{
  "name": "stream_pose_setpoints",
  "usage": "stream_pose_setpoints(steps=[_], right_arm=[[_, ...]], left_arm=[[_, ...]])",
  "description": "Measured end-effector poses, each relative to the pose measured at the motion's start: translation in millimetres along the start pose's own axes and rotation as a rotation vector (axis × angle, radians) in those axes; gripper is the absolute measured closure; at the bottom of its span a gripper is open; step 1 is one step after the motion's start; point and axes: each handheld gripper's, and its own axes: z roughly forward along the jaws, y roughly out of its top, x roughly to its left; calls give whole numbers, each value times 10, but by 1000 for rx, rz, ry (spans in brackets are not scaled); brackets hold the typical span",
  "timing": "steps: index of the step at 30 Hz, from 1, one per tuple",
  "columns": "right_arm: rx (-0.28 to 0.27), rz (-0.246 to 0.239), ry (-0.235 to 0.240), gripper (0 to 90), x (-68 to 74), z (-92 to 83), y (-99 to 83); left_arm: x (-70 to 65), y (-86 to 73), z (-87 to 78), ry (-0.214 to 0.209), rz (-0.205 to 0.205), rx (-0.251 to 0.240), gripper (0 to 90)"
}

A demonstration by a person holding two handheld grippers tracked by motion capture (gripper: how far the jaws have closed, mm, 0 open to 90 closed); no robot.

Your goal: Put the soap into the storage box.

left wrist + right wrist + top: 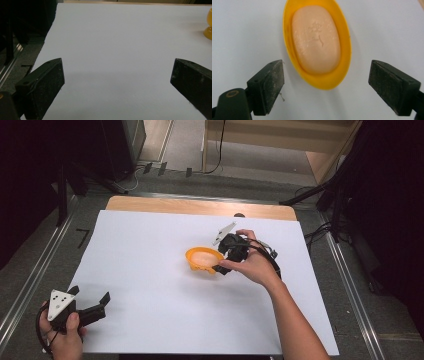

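A yellow oval soap dish point(204, 260) sits near the middle of the white sheet, with a pale peach bar of soap point(316, 39) lying in it. My right gripper point(325, 86) hovers just above the dish's near end point(322, 82), jaws wide open on either side of it, touching nothing. In the high view the right gripper point(223, 261) is at the dish's right side, held by a hand. My left gripper point(91, 299) rests at the sheet's near left corner, open and empty, far from the dish. The dish's edge point(209, 26) shows at the far right of the left gripper view.
A white sheet point(150, 280) covers the wooden table point(200, 206). Metal rails point(37, 270) run along both sides of the table. Cables and dark stands point(320, 195) sit beyond the far edge.
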Motion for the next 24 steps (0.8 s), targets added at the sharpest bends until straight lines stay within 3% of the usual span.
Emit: stream_pose_setpoints(steps=[3,7,11,13,19,21,24], right_arm=[[-14,35,9,116,11,-26,-73],[-25,101,8,9,36,-79,-203],[-40,127,15,0,58,-102,-288],[-52,154,-10,0,86,-131,-381],[-87,197,-11,0,121,-173,-530],[-89,207,-43,0,141,-178,-618],[-114,234,-38,0,139,-188,-693]], left_arm=[[-2,0,0,1,1,1,0],[-3,0,2,3,1,-1,0],[-3,0,2,3,1,1,0],[-3,0,3,3,1,-1,0],[-4,0,2,4,1,-1,0],[-5,0,2,4,1,0,0],[-5,0,2,5,1,0,0]])
